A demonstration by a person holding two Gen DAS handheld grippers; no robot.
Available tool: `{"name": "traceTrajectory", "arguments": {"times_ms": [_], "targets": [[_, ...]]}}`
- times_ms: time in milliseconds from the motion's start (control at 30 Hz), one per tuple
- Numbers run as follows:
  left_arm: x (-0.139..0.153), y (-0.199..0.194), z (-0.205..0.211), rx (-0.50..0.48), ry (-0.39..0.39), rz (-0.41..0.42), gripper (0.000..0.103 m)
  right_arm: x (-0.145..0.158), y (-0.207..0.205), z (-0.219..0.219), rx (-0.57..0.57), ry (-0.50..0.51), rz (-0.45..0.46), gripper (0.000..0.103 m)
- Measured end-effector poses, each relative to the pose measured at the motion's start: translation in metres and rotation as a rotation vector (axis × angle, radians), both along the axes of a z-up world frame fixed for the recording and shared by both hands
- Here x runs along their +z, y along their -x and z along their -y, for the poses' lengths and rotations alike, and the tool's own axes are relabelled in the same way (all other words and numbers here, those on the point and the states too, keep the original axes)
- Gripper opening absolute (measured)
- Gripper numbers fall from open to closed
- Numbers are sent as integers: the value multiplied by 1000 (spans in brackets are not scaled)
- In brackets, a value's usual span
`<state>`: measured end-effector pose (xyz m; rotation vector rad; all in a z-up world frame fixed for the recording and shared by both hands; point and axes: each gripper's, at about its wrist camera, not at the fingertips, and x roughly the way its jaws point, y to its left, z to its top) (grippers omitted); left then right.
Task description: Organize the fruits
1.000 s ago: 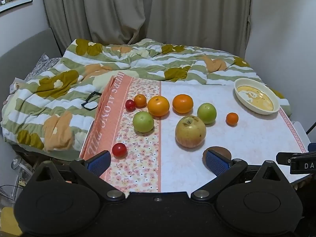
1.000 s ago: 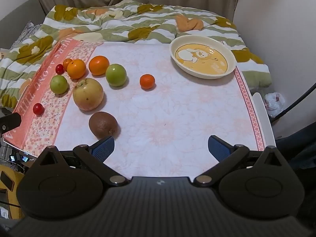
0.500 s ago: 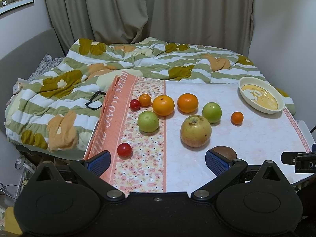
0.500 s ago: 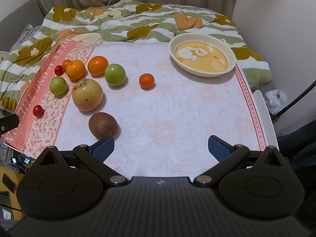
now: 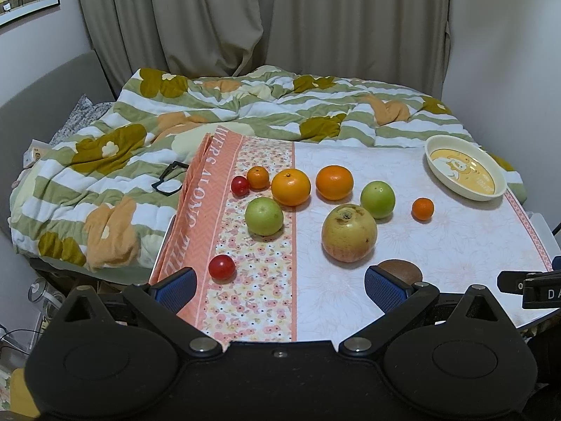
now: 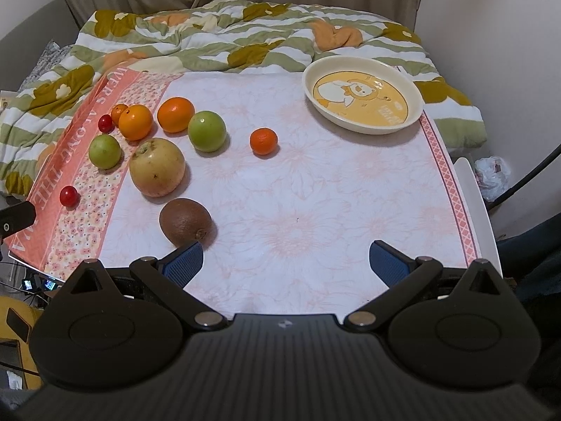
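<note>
Several fruits lie on the left half of the table: a large yellow apple (image 5: 349,233) (image 6: 157,167), two green apples (image 5: 263,216) (image 5: 377,199), two oranges (image 5: 291,187) (image 5: 334,182), two small mandarins (image 5: 257,177) (image 6: 263,141), two cherry tomatoes (image 5: 221,267) (image 5: 240,186) and a brown kiwi (image 6: 185,222). A cream bowl (image 6: 415,97) with a duck print stands empty at the far right. My left gripper (image 5: 279,288) is open and empty at the near edge. My right gripper (image 6: 285,263) is open and empty, its left fingertip just in front of the kiwi.
The table (image 6: 315,193) has a floral cloth with an orange band (image 5: 207,193) on its left. A bed with a green striped quilt (image 5: 245,112) lies behind. Black glasses (image 5: 170,180) rest on the quilt. A wall stands on the right.
The left gripper has risen and drawn back a little, so the fruits sit lower in its view. The right gripper has barely moved. No fruit has moved.
</note>
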<state>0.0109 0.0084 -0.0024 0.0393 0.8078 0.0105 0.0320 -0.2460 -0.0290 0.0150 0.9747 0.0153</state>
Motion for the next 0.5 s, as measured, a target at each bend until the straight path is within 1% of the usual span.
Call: {"name": "traceTrajectory", "arguments": {"times_ms": [500], "targets": [[0, -2, 0, 0, -3, -1, 103, -2, -1, 0, -4, -5, -4, 103]]}}
